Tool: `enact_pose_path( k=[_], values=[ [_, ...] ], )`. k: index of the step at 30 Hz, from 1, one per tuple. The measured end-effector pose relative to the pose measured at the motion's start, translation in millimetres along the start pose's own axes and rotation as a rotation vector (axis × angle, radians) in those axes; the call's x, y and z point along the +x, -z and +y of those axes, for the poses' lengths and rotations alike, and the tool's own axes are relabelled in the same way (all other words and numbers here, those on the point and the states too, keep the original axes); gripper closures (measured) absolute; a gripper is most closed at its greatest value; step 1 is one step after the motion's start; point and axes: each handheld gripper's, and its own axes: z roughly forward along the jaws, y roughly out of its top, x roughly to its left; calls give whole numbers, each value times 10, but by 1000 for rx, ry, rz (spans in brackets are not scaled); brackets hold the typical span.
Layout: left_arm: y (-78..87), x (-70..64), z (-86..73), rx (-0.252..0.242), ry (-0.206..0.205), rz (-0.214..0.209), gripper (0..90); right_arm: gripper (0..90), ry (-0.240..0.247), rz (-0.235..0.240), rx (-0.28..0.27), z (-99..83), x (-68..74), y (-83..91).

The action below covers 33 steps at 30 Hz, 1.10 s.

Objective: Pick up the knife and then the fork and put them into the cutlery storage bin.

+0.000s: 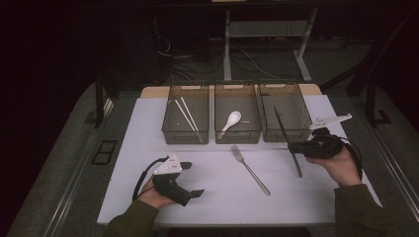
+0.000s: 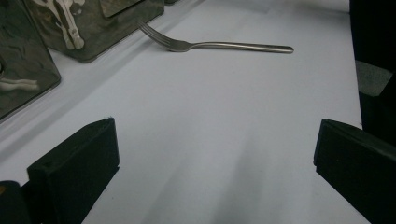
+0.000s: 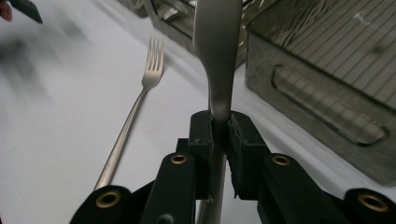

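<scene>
My right gripper [image 1: 295, 148] is shut on a metal knife [image 1: 282, 128] at the right of the white table, in front of the right-hand bin [image 1: 284, 87]. The knife slants up, one end over that bin's front wall and the other end low toward the table. In the right gripper view both jaws of the right gripper [image 3: 221, 126] clamp the knife [image 3: 217, 46] at its narrow part. A fork [image 1: 250, 169] lies flat mid-table, also seen as the fork [image 2: 219, 45] and the fork [image 3: 135, 107]. My left gripper [image 1: 195, 180] is open and holds nothing, low at the front left; its jaws stand wide apart [image 2: 215, 158].
Three clear bins stand in a row at the back. The left bin [image 1: 185, 137] holds white chopsticks [image 1: 187, 114], and the middle bin [image 1: 237, 138] holds a white spoon [image 1: 230, 121]. The white table cover [image 1: 217, 197] ends close in front of both hands.
</scene>
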Motion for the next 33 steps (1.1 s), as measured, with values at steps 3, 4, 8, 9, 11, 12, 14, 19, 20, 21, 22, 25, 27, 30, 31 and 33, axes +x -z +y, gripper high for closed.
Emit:
enact_pose_path(
  k=[3, 4, 8, 9, 11, 12, 14, 19, 20, 21, 22, 25, 27, 30, 31, 33],
  values=[
    [-6, 13, -8, -2, 6, -2, 0, 801, -8, -16, -39, 36, -25, 63],
    [-5, 16, -9, 0, 11, -2, 0, 801, -9, -20, -48, 44, -33, 79],
    [-9, 22, -15, -4, 22, 2, 0, 802, -17, -40, -85, 90, -82, 142],
    [-10, 23, -16, -2, 24, 4, 0, 801, -22, -44, -91, 106, -95, 158],
    [-11, 24, -16, 1, 23, 6, 0, 801, -26, -60, -102, 126, -113, 182],
    [-11, 23, -16, 1, 23, 7, 0, 801, -29, -61, -108, 139, -127, 197],
    [-13, 21, -15, 2, 25, 8, 0, 801, -29, -77, -125, 172, -152, 234],
    [-15, 11, -11, 8, 21, 12, 0, 801, -32, -110, -165, 325, -213, 340],
    [-16, 9, -12, 8, 21, 12, 0, 801, -32, -121, -170, 364, -226, 353],
    [-18, 7, -12, 5, 21, 13, 0, 801, -37, -126, -172, 413, -245, 364],
    [-17, 6, -11, 6, 19, 13, 0, 801, -37, -135, -175, 442, -260, 367],
    [-13, 6, -8, 7, 18, 10, 0, 801, -40, -160, -185, 556, -318, 362],
    [-11, 5, -9, 6, 17, 10, 0, 801, -50, -169, -189, 608, -348, 350],
    [-12, -1, -8, 2, 20, 10, 0, 801, -52, -191, -201, 693, -420, 322],
    [-13, -2, -8, 1, 20, 11, 0, 801, -56, -195, -203, 723, -439, 315],
    [-12, -2, -7, 2, 21, 10, 0, 801, -54, -212, -206, 785, -478, 301]
  ],
)
